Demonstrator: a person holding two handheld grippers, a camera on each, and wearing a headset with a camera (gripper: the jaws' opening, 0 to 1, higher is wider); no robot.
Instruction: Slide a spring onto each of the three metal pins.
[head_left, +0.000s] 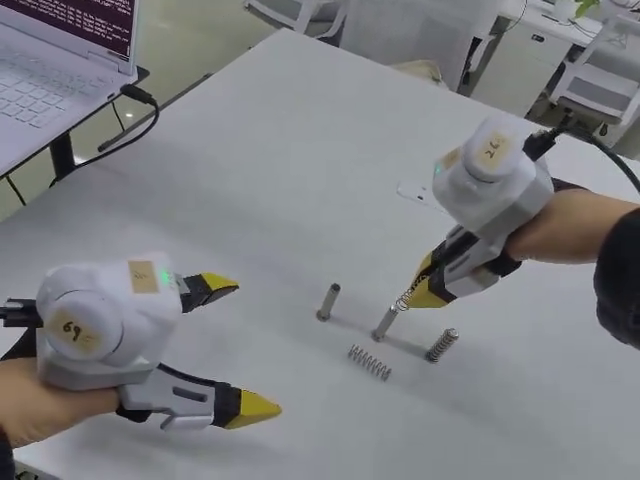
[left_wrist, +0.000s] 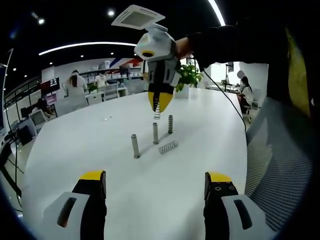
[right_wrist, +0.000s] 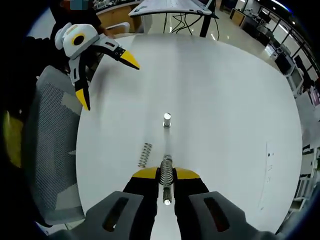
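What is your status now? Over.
Left gripper open, away from the pins. Right gripper shut on spring, just over middle pin. Third pin has its spring; bare pin and loose spring wait. Nothing in the way.

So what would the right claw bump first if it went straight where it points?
Probably the middle pin: the right claw holds a spring just over its top, though depth is unclear.
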